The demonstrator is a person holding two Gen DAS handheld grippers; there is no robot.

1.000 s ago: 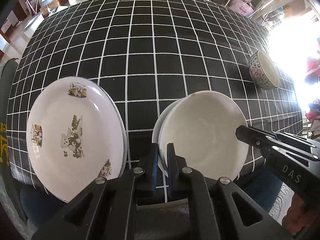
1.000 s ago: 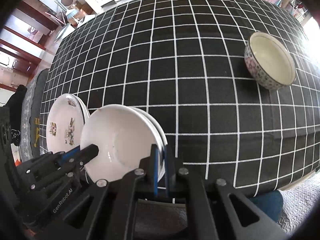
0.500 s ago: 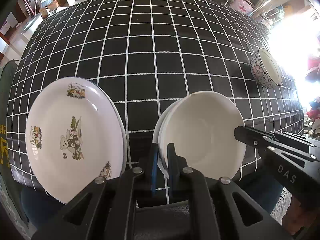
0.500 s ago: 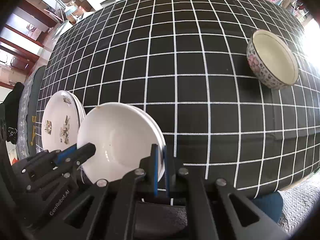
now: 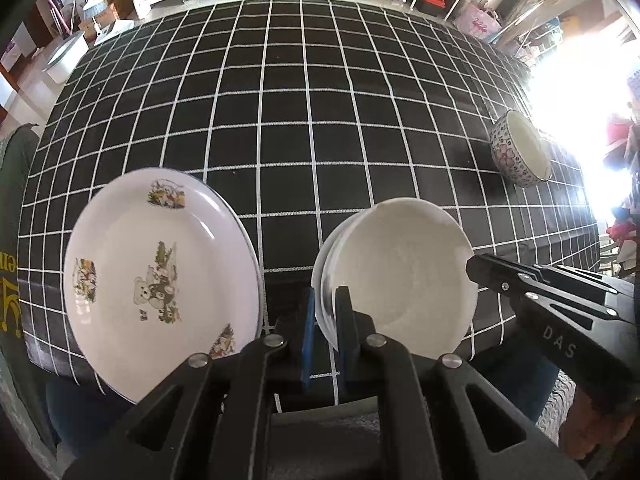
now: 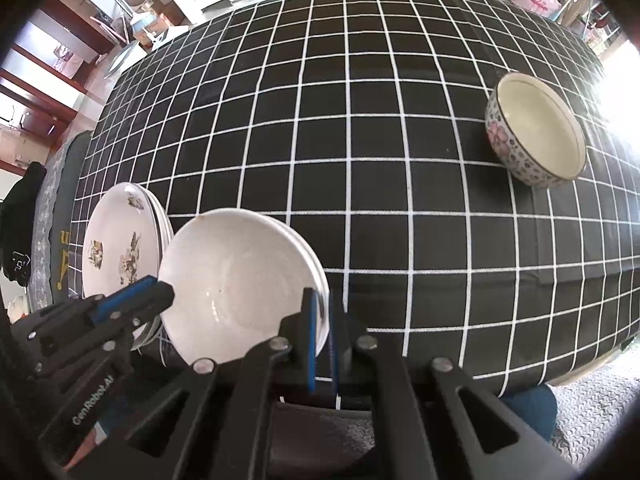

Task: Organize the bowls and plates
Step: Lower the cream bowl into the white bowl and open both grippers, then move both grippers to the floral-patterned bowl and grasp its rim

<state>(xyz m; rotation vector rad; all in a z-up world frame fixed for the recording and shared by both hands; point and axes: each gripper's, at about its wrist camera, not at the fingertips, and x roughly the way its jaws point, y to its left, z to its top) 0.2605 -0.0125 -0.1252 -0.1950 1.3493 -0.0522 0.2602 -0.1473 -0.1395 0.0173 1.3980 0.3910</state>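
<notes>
Spreading across both views, the surface (image 5: 280, 120) wears a black cloth with a white grid; most of its middle and far part lies bare, giving wide room to move. Its near edge runs just behind the held dishes, where the cloth drops toward the floor.

Against a second ago, the floral bowl (image 6: 536, 132) sits a little farther right and higher in the right wrist view, and it appears smaller in the left wrist view; the held dishes hang slightly farther from the cloth. Both grips look unchanged.

At near left, the bear-printed plate (image 5: 160, 280) rests at the surface's near-left corner, with at least one more plate under it in the right wrist view. Its near rim overhangs the cloth's edge.

Just right of it, apart from its rim, the white bowls (image 5: 400, 280) are nested as a pair and carried over the near edge. The left hand-held gripper (image 5: 325, 332) is pinched narrow on their left rim, and the right hand-held gripper (image 6: 323, 336) is pinched narrow on their right rim.

The floral bowl stands upright, alone, well apart at far right, near the surface's right edge.
</notes>
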